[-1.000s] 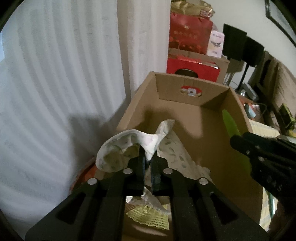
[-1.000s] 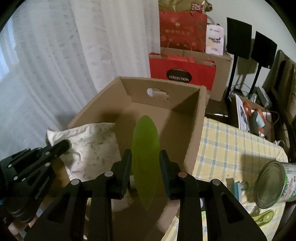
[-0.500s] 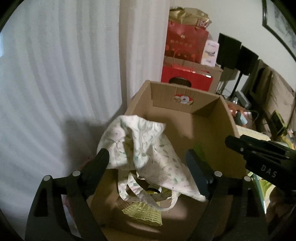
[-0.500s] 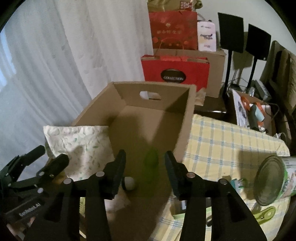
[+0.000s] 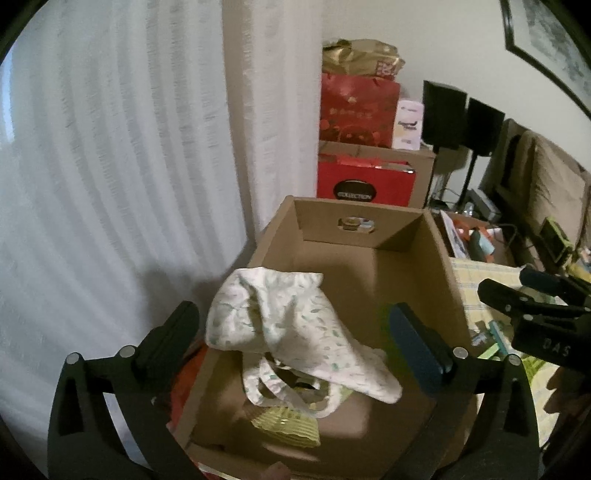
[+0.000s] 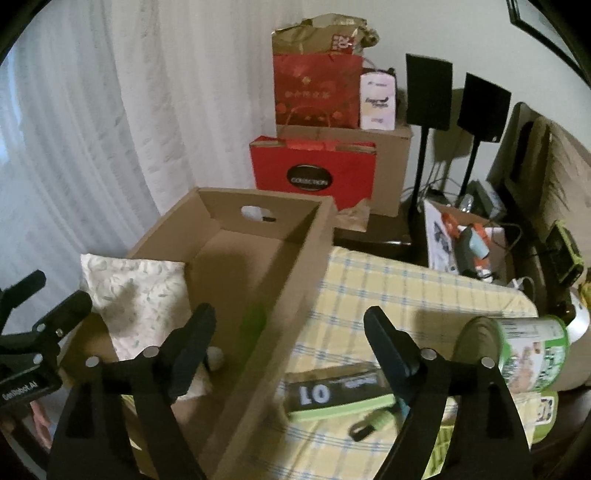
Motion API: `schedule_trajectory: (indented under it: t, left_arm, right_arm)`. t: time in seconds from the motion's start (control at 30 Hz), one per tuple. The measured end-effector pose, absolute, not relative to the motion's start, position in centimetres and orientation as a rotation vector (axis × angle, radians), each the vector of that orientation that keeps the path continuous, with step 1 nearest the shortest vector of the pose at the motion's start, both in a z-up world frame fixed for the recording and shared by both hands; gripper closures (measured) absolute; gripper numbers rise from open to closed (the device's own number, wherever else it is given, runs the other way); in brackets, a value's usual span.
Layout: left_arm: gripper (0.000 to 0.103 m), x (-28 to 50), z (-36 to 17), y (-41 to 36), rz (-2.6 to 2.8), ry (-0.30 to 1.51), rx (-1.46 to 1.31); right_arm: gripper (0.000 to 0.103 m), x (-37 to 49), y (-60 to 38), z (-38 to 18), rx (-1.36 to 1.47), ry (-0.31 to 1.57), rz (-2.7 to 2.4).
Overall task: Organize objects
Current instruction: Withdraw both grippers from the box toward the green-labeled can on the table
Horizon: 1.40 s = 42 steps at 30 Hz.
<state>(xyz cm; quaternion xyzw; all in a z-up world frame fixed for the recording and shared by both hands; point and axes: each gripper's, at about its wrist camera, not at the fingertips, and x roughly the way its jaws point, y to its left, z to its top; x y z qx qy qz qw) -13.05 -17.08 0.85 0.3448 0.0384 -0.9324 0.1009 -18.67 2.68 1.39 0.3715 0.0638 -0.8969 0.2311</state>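
Cardboard box [image 6: 258, 280] beside lying can [image 6: 532, 358]

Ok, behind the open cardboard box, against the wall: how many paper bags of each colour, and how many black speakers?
Red paper bags: 2
Gold paper bag: 1
Black speakers on stands: 2
Total: 5

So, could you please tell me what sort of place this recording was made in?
Most likely a lived-in home, perhaps a living or dining room: sheer white curtains, red gift bags stacked on boxes against the wall, and a table under a yellow checked cloth beside the open cardboard box.
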Motion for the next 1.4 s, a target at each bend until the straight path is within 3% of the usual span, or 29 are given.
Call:
schedule_trajectory:
  t: [0.17,1.4]
  left_arm:
    - [0.0,-13.0,1.2,-15.7,-2.771,0.101,1.03]
    - [0.0,-17.1,2.3,1.1,-2.966,0.048,1.135]
  right_arm:
    - [0.002,-18.0,4.3,1.7,1.015,0.191,-2.483]
    - [0.001,-19.0,21.5,2.4,1.069,0.085,-2.705]
